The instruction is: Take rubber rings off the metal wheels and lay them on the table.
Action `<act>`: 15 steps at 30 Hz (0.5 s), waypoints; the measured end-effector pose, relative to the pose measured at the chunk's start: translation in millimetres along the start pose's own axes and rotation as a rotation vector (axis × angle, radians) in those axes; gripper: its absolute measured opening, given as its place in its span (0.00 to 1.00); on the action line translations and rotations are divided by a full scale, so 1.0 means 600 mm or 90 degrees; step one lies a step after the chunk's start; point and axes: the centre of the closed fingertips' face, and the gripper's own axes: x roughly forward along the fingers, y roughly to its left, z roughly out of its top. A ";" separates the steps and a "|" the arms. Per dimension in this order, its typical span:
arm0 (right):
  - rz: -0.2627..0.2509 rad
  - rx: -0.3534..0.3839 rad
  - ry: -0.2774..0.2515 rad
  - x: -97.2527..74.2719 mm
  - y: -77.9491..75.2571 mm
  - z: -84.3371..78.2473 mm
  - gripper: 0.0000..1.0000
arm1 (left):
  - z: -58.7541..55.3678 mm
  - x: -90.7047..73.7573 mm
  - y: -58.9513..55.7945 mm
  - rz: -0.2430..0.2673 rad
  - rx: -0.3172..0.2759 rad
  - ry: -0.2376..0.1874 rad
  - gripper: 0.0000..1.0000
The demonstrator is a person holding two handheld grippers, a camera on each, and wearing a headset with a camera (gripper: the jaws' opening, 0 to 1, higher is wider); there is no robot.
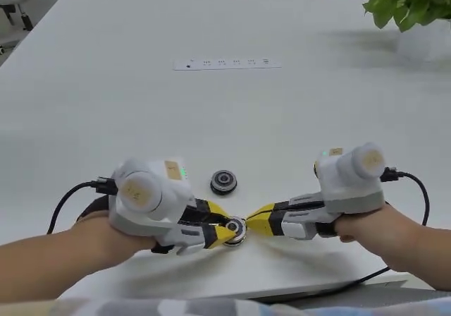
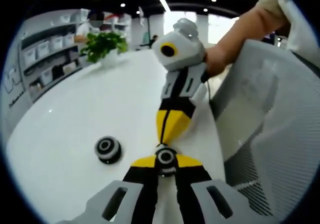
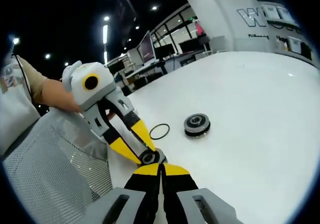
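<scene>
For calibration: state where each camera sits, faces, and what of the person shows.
Head view: headset, facing down at the table; left hand and right hand hold left gripper and right gripper.
Left gripper view: on that gripper, jaws shut on a wheel, facing the right gripper and forearm.
Right gripper view: on that gripper, jaws shut, facing the left gripper and hand.
All share that wheel and a spare wheel.

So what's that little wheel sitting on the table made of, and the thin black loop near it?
The wheel is likely metal: its shiny grey centre glints. Its dark matt outer band looks like rubber. The loop is probably rubber: thin, matt black, lying flat on the white table.
</scene>
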 end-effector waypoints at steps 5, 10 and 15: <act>0.005 0.021 -0.008 0.000 0.002 0.001 0.00 | 0.001 0.001 0.000 0.005 0.001 0.004 0.12; 0.005 0.027 -0.009 0.001 0.002 0.003 0.00 | 0.001 0.001 0.001 0.008 0.002 0.008 0.12; 0.006 0.034 -0.011 0.001 0.004 0.003 0.00 | 0.001 0.001 0.000 0.007 0.001 0.009 0.12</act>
